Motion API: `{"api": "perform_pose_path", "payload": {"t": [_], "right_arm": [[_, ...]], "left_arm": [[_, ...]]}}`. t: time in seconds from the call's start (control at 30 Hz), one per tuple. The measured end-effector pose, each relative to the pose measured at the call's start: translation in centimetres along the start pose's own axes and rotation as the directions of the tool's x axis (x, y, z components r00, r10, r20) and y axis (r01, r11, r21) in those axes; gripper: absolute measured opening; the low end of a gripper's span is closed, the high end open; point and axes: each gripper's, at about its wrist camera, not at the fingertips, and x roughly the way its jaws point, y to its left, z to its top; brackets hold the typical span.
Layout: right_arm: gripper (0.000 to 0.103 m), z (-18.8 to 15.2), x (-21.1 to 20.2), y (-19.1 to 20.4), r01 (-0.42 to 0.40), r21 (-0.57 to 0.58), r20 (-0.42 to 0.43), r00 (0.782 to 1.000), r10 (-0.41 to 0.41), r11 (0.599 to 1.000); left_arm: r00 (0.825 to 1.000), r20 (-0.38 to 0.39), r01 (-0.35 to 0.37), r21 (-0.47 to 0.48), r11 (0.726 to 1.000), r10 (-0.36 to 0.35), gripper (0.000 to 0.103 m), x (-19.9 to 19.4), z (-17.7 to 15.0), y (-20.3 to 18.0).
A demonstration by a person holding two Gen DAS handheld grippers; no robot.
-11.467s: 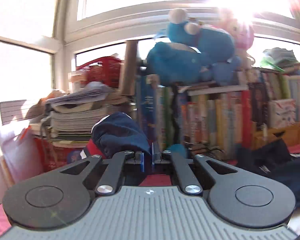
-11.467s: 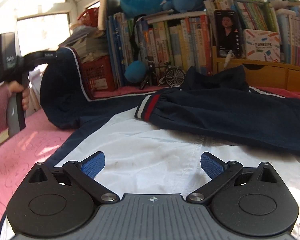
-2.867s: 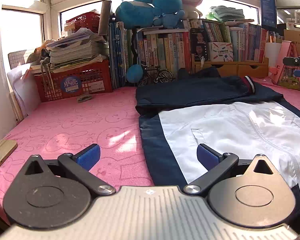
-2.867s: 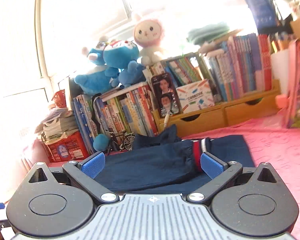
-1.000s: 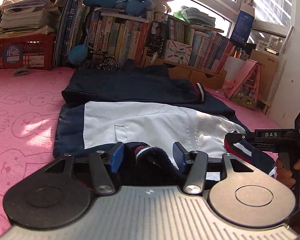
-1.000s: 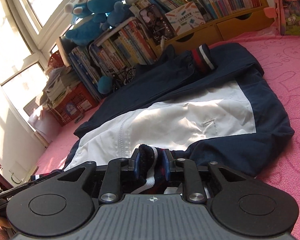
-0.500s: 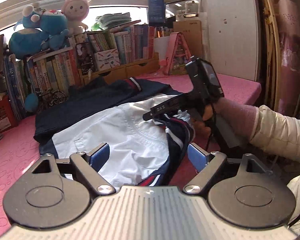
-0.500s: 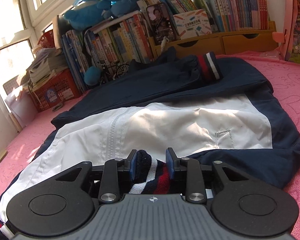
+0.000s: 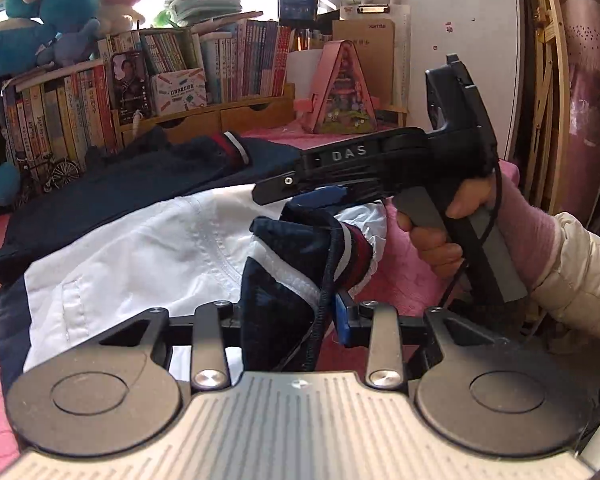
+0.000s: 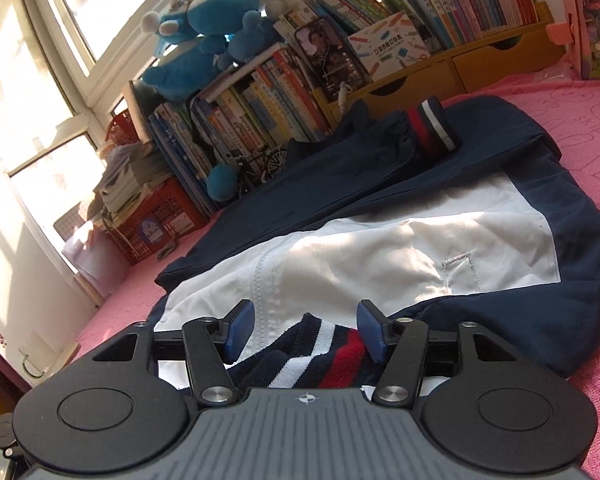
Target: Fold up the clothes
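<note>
Our left gripper (image 9: 290,316) pinches the navy-and-white zip jacket (image 10: 380,256) lying on the pink patterned bedspread (image 10: 592,128); our right gripper (image 10: 306,330), jaws spread, straddles its striped hem at six o'clock.

Right tool (image 9: 320,196) body: "DAS" is read in raised pale letters along the black side, in the left wrist view.
Brown box (image 9: 374,40): a small printed word is seen near the top edge, too small to be read.
Book spines (image 9: 236,64): print is seen, not legible.
Red basket label (image 10: 150,226): blue round sticker, text not legible.
</note>
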Motion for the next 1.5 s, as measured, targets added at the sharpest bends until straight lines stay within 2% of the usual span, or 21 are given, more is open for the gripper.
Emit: {"api": "perform_pose_path", "payload": {"t": [0.07, 0.1, 0.13, 0.23, 0.3, 0.4, 0.5, 0.63, 0.73, 0.83, 0.93, 1.0, 1.07, 1.13, 1.2, 1.27, 1.33, 1.43, 1.5], "right_arm": [[0.072, 0.4, -0.9, -0.3, -0.015, -0.011, 0.021, 1.000, 0.015, 1.000], [0.079, 0.9, -1.6, -0.4, 0.009, -0.052, 0.042, 0.999, -0.007, 0.999], [0.082, 1.2, -1.9, -0.6, 0.033, -0.073, 0.048, 0.998, -0.029, 0.997], [0.084, 2.0, -2.8, -1.1, 0.104, -0.133, 0.070, 0.993, -0.095, 0.986], [0.084, 2.5, -3.3, -1.4, 0.152, -0.173, 0.086, 0.987, -0.138, 0.973], [0.084, 3.0, -3.3, -1.5, 0.205, -0.236, 0.093, 0.978, -0.188, 0.950], [0.084, 3.4, -1.7, -0.9, 0.235, -0.313, 0.085, 0.972, -0.219, 0.920], [0.085, 5.3, 0.0, 0.1, 0.208, -0.356, 0.103, 0.978, -0.183, 0.911], [0.087, 7.1, 1.9, 1.0, 0.177, -0.378, 0.098, 0.984, -0.151, 0.909], [0.087, 7.7, 4.9, 2.0, 0.162, -0.441, 0.032, 0.986, -0.165, 0.883], [0.087, 6.9, 7.9, 2.6, 0.152, -0.504, -0.059, 0.976, -0.210, 0.850], [0.086, 5.8, 9.2, 2.7, 0.150, -0.522, -0.104, 0.966, -0.237, 0.840], [0.086, 5.1, 9.4, 2.2, 0.145, -0.511, -0.130, 0.961, -0.242, 0.848], [0.086, 4.5, 9.2, 1.6, 0.144, -0.494, -0.150, 0.957, -0.248, 0.857], [0.086, 4.0, 9.0, 0.8, 0.145, -0.484, -0.173, 0.951, -0.256, 0.863], [0.086, 3.6, 8.9, 0.2, 0.142, -0.468, -0.190, 0.948, -0.256, 0.872], [0.086, 3.5, 9.0, -0.4, 0.135, -0.441, -0.202, 0.948, -0.245, 0.887], [0.086, 3.4, 9.2, -1.0, 0.127, -0.407, -0.211, 0.950, -0.229, 0.904], [0.087, 3.3, 9.3, -1.4, 0.121, -0.389, -0.214, 0.952, -0.217, 0.913]], "left_arm": [[0.998, 0.030, -0.060, 0.015, 0.998, 0.060, 0.035, 0.1, 1.4, 1.4], [0.995, 0.032, -0.093, 0.006, 0.996, 0.092, 0.035, 0.6, 2.0, 2.4], [0.992, 0.034, -0.125, -0.004, 0.992, 0.125, 0.035, 1.1, 2.7, 3.4], [0.983, -0.022, -0.182, -0.078, 0.980, 0.181, 0.035, 3.6, 3.7, 6.9], [0.980, -0.072, -0.194, -0.093, 0.976, 0.188, 0.035, 5.3, 3.7, 8.6], [0.975, -0.147, -0.185, -0.117, 0.976, 0.168, 0.042, 7.1, 2.4, 10.0], [0.974, -0.179, -0.167, -0.168, 0.971, 0.137, 0.052, 7.8, 0.6, 10.5], [0.979, -0.146, -0.165, -0.182, 0.969, 0.140, 0.057, 7.5, -0.7, 10.2], [0.977, -0.137, -0.187, -0.169, 0.968, 0.165, 0.063, 7.6, -0.6, 9.8], [0.972, -0.140, -0.209, -0.159, 0.965, 0.188, 0.074, 7.7, -0.5, 9.6], [0.969, -0.140, -0.223, -0.155, 0.962, 0.202, 0.078, 7.7, -0.4, 9.5], [0.969, -0.130, -0.228, -0.157, 0.961, 0.209, 0.078, 7.1, -0.3, 9.2], [0.971, -0.108, -0.228, -0.170, 0.959, 0.212, 0.078, 5.9, -0.2, 8.8], [0.978, -0.037, -0.209, -0.213, 0.954, 0.206, 0.079, 3.2, 0.0, 8.5], [0.980, 0.047, -0.176, -0.253, 0.951, 0.194, 0.084, 0.0, 0.0, 8.3], [0.975, 0.123, -0.146, -0.270, 0.952, 0.185, 0.099, -3.3, -0.2, 7.9], [0.969, 0.145, -0.161, -0.243, 0.957, 0.200, 0.101, -5.6, -0.9, 7.2], [0.961, 0.084, -0.242, -0.194, 0.951, 0.261, 0.102, -7.4, -2.6, 6.5], [0.956, 0.024, -0.281, -0.208, 0.937, 0.293, 0.102, -7.6, -3.7, 6.8]]}}
